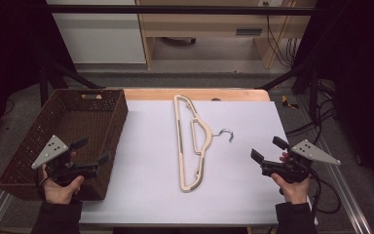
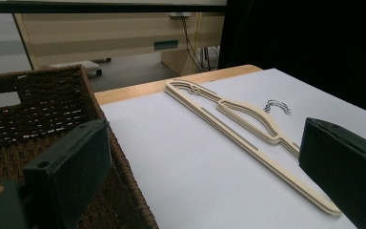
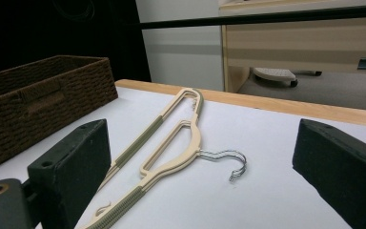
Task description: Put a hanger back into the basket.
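A beige plastic hanger [image 1: 192, 142] with a metal hook [image 1: 225, 133] lies flat in the middle of the white table mat [image 1: 151, 161]. The same hanger [image 2: 248, 129] runs between the left gripper's jaws in its own view, and the hanger [image 3: 167, 157] lies ahead of the right gripper. My left gripper [image 1: 91, 150] is held over the near right corner of the brown wicker basket [image 1: 34, 141], open and holding nothing. My right gripper [image 1: 268, 148] hovers at the mat's right edge, open, nothing between its jaws.
The wicker basket [image 2: 38, 109] stands at the table's left with nothing visible inside. A bare wooden strip [image 1: 195, 93] runs along the table's far edge. Beyond it are cabinets and cables on the floor. Dark frame bars flank both sides.
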`<state>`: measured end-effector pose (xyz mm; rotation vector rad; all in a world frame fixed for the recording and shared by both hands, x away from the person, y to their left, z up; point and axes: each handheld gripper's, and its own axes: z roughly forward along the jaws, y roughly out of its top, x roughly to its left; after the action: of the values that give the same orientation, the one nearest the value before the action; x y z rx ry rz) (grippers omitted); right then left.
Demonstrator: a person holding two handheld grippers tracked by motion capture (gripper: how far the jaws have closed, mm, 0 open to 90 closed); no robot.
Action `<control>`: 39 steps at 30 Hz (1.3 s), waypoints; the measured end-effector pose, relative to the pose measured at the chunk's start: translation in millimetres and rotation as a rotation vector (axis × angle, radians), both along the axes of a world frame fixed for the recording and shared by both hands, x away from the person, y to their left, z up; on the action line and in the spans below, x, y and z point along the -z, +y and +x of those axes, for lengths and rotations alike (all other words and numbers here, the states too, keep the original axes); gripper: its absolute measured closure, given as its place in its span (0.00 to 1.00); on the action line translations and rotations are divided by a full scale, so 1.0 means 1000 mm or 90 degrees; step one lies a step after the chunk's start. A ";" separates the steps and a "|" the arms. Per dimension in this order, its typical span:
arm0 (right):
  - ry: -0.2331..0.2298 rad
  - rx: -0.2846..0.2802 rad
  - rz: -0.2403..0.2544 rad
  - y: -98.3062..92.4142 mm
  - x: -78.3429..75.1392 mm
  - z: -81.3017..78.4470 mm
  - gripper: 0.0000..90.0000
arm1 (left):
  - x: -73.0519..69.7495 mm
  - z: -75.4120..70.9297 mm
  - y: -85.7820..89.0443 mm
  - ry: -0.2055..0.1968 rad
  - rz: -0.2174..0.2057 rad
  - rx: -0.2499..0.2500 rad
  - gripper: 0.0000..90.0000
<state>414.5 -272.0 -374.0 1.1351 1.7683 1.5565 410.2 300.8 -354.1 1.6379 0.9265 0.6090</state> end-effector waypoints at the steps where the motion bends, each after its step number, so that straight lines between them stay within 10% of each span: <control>1: 0.000 0.000 0.000 0.000 0.000 0.000 0.07 | 0.000 0.000 0.000 0.000 0.000 0.000 0.04; 23: 0.113 -0.062 -0.082 0.084 0.025 0.031 0.22 | 0.005 0.002 -0.022 0.007 0.023 0.026 0.04; 39: 0.243 -0.053 -0.179 0.154 0.084 0.059 0.39 | 0.004 0.001 -0.017 0.002 0.020 0.017 0.04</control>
<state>473.4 -117.9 -458.5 1.2897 2.2248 1.1376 411.3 283.6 -358.1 1.6773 0.9005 0.6061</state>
